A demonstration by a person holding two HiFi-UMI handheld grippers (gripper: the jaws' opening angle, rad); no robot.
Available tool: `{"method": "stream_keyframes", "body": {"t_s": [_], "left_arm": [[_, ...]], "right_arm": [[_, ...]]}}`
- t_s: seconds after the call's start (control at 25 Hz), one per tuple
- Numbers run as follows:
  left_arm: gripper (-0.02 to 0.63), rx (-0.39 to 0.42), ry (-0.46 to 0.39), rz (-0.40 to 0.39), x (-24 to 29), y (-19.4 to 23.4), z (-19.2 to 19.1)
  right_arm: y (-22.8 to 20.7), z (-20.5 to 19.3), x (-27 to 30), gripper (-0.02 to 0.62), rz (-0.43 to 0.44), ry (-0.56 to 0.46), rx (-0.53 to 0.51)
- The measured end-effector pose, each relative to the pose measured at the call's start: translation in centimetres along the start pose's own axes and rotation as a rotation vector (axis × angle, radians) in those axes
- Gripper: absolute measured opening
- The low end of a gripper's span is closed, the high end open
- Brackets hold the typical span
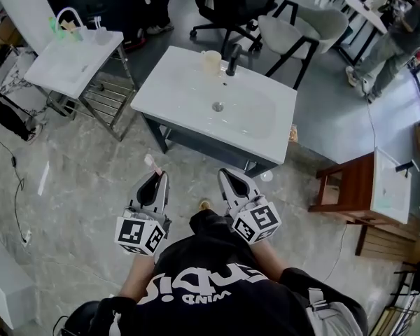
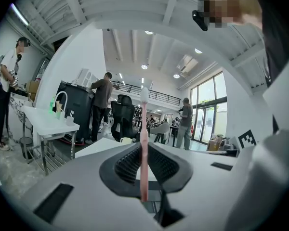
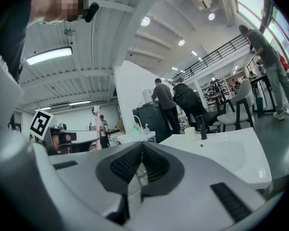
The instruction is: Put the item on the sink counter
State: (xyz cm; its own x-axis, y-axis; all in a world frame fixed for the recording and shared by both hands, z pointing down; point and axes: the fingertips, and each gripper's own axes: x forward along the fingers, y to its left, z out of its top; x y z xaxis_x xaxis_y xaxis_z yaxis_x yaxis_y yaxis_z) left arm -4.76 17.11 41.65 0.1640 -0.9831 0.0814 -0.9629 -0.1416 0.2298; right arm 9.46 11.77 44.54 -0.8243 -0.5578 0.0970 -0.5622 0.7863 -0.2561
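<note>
One pink toothbrush (image 2: 144,153) is clamped between the jaws of the left gripper (image 1: 159,178). The jaws are closed onto its handle, with only the handle's width between them. Its long axis runs in line with the jaws, and the bristle head points away from the person toward the sink counter (image 1: 169,89). The brush is in the air above the floor, short of the counter's near edge and not touching it.

The right gripper (image 1: 227,176) is beside the left one, also short of that edge. Its pads meet at the tips and hold nothing.

There are two sink units: the white counter straight ahead, and a second one (image 1: 61,67) off its left corner. On the near counter's far edge stand one cream cup (image 1: 211,62) and one black faucet (image 1: 233,59), close together.

Only the head view shows the basin's drain (image 1: 218,106) and the gap between brush and counter. The left gripper view alone shows the grip on the handle, and the right gripper view shows the brush from the side – upright past the other gripper's body
</note>
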Motion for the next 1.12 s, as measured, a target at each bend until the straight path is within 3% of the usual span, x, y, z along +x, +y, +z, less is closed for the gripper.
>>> {"method": "stream_keyframes", "body": {"t_s": [0.72,1.12], "left_arm": [[0.054,0.01,-0.029,0.069,8.7,1.5,1.3],[0.054,0.014,-0.029,0.097,10.7,2.9,2.0]], "right_arm": [[-8.0,2.2,6.0,0.02,0.069,0.002,0.006],[-9.2,2.6,8.9,0.018,0.099,0.01,0.018]]}}
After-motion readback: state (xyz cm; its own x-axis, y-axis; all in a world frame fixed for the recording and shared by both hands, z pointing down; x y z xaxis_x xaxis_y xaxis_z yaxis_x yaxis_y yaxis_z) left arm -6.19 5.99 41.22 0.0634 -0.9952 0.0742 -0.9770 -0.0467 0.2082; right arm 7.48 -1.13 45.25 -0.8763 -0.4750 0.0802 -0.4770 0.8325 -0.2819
